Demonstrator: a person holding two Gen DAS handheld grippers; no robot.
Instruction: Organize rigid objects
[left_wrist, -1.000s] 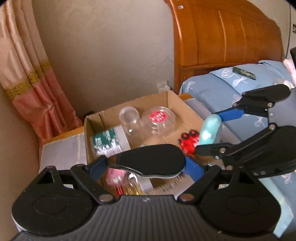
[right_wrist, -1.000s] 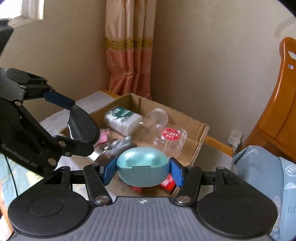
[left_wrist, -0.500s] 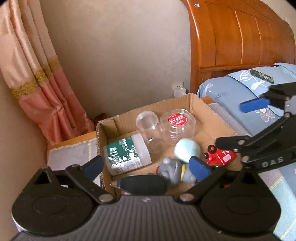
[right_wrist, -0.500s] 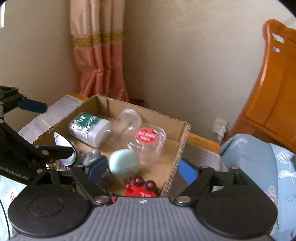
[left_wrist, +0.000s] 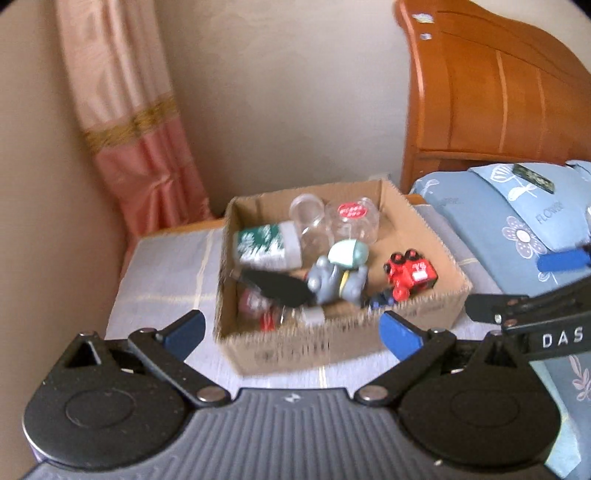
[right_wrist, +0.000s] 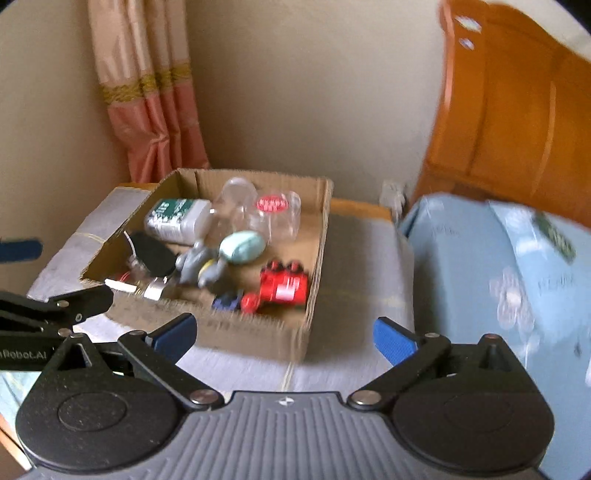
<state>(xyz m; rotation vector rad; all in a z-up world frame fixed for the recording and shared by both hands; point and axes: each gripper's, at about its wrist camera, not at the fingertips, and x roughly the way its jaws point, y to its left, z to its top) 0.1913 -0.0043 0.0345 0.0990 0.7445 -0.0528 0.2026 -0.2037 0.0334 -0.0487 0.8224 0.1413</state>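
An open cardboard box (left_wrist: 343, 343) (right_wrist: 258, 336) stands ahead of both grippers. Inside lie a teal oval case (left_wrist: 347, 253) (right_wrist: 242, 246), a black oval item (left_wrist: 280, 286) (right_wrist: 153, 253), a grey toy figure (left_wrist: 332, 282), a red toy car (left_wrist: 410, 275) (right_wrist: 282, 286), a green-labelled white bottle (left_wrist: 266, 245) and clear jars (left_wrist: 352, 218). My left gripper (left_wrist: 291, 332) hovers before the box's near wall, its jaws opening with nothing between them. My right gripper (right_wrist: 284, 336) is beside it, jaws also opening and empty.
The box rests on a grey cloth-covered stand (left_wrist: 166, 277) in the room's corner. A bed with blue floral bedding (left_wrist: 517, 221) and a wooden headboard (left_wrist: 498, 92) is to the right. A pink curtain (left_wrist: 136, 129) hangs at the left.
The left gripper let go of the black oval item and the right let go of the teal case; both now lie in the box. Both grippers opened wide and drew back from the box.
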